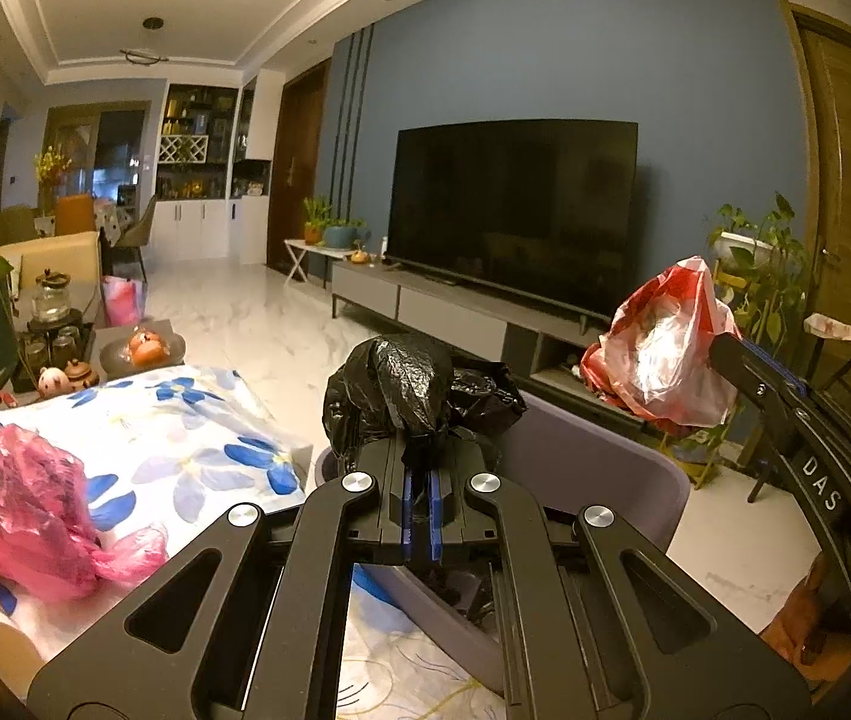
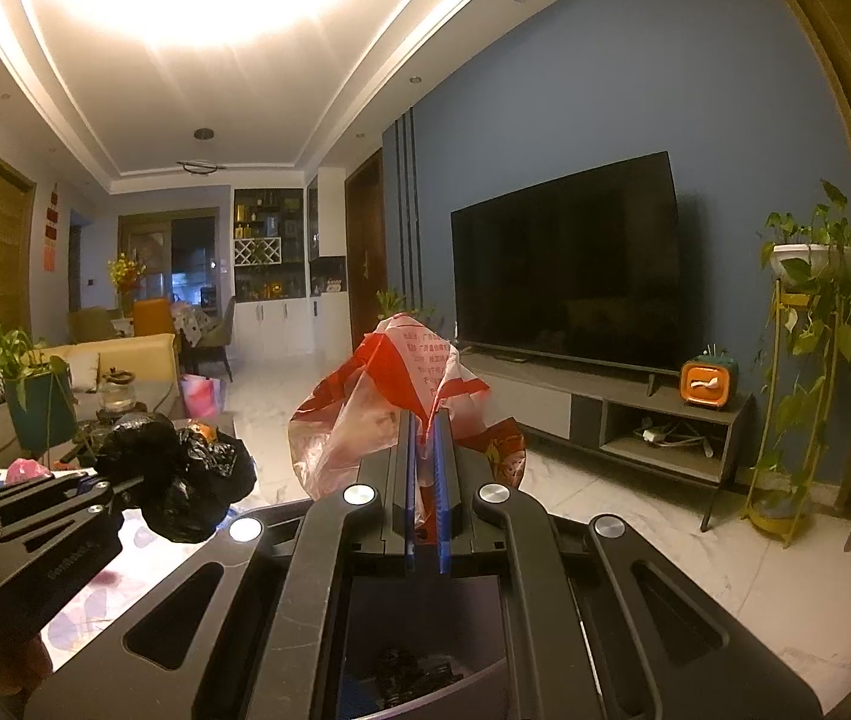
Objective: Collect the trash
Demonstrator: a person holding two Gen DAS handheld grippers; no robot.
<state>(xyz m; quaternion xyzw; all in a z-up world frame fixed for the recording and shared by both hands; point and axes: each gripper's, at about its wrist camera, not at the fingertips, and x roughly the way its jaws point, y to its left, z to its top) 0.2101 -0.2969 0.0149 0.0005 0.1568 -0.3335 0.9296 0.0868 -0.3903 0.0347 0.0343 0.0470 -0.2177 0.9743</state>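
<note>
The left claw (image 1: 420,474) is squeezed tight on a crumpled black bag (image 1: 410,387). The right claw (image 2: 425,450) is squeezed tight on a red and white bag (image 2: 401,396) with small red writing, too small to read. Both bags hang in the air over a purple bin (image 1: 593,468), which stands on the floor just beside the table's right edge. Something dark lies in the bottom of the bin.

A pink bag (image 1: 35,510) lies on the table (image 1: 185,420), near its left edge. The table has a cloth with blue flowers. At the far left corner sit a small teapot (image 1: 78,373) and a plate of oranges (image 1: 146,348).

The letters "DAS" show on the right claw's arm.

The floor (image 1: 257,312) is shiny white stone. Farther off, a big dark TV (image 1: 515,210) stands on a low grey cabinet (image 1: 455,312) by a blue wall. A green plant (image 2: 809,300) grows on a yellow stand in the corner.
</note>
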